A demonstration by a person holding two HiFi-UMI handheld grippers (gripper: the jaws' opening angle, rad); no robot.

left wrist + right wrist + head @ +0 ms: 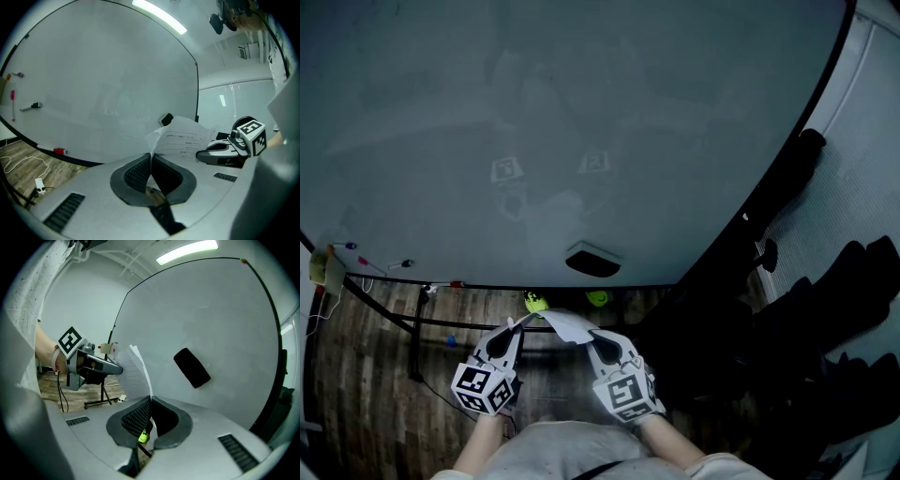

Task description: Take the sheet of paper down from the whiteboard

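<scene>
I'm holding the sheet of paper (pixel 565 324) clear of the whiteboard (pixel 544 112), with the left tool (pixel 517 325) and right tool (pixel 589 336) each clamped on an edge, and I judge I'm next carrying it away without tearing it.

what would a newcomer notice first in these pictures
The white sheet of paper stands out first, low in the middle of the head view, with the left gripper and the right gripper each shut on one edge of it. Behind it the big whiteboard fills most of the view, with a black eraser near its lower edge.
</scene>
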